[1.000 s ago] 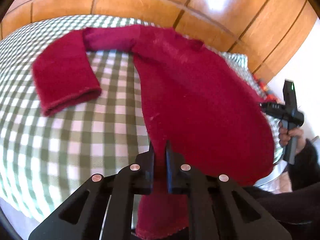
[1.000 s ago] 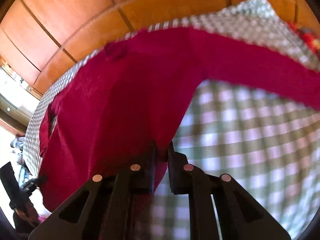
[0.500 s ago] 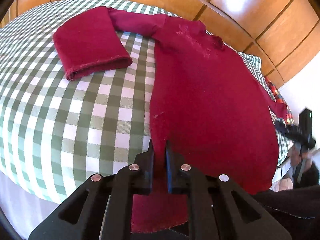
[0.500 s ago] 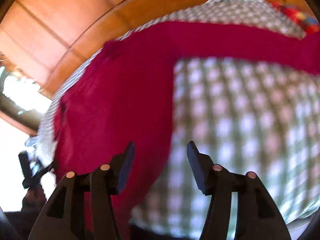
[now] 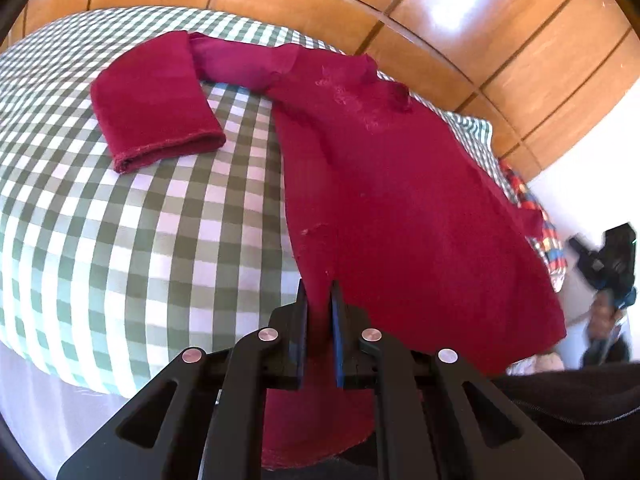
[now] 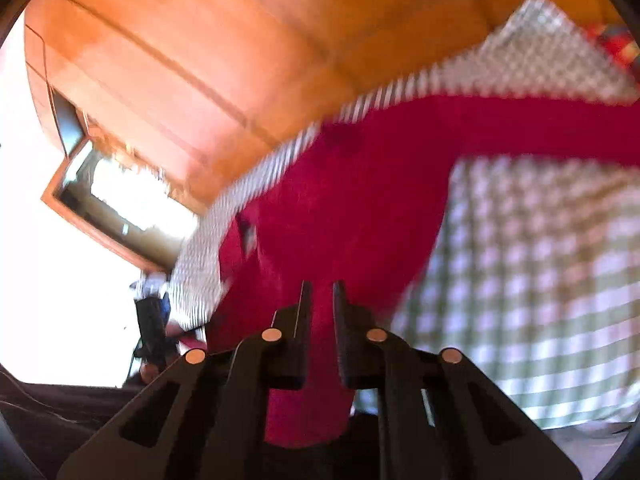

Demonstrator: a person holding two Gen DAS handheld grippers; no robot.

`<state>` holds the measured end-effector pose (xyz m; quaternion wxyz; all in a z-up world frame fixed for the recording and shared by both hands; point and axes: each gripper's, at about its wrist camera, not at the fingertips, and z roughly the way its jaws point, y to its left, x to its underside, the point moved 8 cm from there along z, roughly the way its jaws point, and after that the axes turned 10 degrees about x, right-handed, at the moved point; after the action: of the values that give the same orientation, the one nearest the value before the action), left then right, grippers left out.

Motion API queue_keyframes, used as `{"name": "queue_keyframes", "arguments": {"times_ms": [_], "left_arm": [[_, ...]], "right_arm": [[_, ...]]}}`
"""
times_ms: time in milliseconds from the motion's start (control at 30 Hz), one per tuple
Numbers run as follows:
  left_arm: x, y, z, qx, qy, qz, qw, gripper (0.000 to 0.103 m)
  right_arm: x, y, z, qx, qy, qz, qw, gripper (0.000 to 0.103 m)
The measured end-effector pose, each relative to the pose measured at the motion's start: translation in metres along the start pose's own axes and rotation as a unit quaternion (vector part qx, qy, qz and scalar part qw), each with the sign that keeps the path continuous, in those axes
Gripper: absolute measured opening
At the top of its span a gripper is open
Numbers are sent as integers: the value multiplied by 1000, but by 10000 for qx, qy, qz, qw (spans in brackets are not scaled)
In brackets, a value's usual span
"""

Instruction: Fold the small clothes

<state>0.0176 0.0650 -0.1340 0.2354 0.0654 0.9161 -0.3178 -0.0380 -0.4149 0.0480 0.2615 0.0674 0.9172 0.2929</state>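
My left gripper [image 5: 319, 294] is clamped on the red sweater's [image 5: 400, 208] hem; the sweater lies on the checked bed [image 5: 120, 240]. My right gripper [image 6: 319, 294] has just been closing, jaws nearly together; whether it grips fabric I cannot tell.

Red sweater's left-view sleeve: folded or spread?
Folded. In the left wrist view the sleeve doubles back at the bend, cuff toward the camera, flat on the checked bedcover, clear of the sweater body.
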Motion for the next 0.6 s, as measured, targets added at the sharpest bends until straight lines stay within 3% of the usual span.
{"name": "queue_keyframes", "arguments": {"times_ms": [67, 167, 267, 333, 400, 467, 500, 533, 567, 600], "left_arm": [[9, 8, 5, -180, 188, -41, 9997, 8], [19, 11, 3, -374, 284, 96, 9988, 8], [21, 21, 2, -473, 257, -63, 9985, 8], [22, 23, -1, -555, 238, -36, 9982, 8], [22, 22, -1, -593, 199, -6, 9980, 8], [22, 23, 5, -660, 219, 1, 9976, 8], [24, 24, 9, -735, 236, 27, 9970, 8], [24, 23, 13, -776, 246, 43, 9967, 8], [25, 23, 14, -781, 237, 39, 9967, 8], [26, 23, 14, -762, 205, 28, 9969, 8]], "right_arm": [[-4, -16, -20, 509, -66, -186, 9985, 101], [8, -40, -14, 1202, 202, -131, 9925, 91], [30, -56, 18, 1391, 536, -52, 9888, 90], [47, -57, 45, 1447, 726, 47, 9868, 82], [54, -51, 72, 1975, 672, -338, 9774, 66], [60, -32, 92, 2182, 521, -847, 9708, 65], [62, -25, 104, 2523, 563, -1201, 9585, 73], [66, -26, 118, 3082, 696, -1631, 9346, 75], [72, -27, 128, 3356, 768, -1845, 9205, 76], [75, -30, 135, 3474, 788, -1945, 9139, 70]]}}
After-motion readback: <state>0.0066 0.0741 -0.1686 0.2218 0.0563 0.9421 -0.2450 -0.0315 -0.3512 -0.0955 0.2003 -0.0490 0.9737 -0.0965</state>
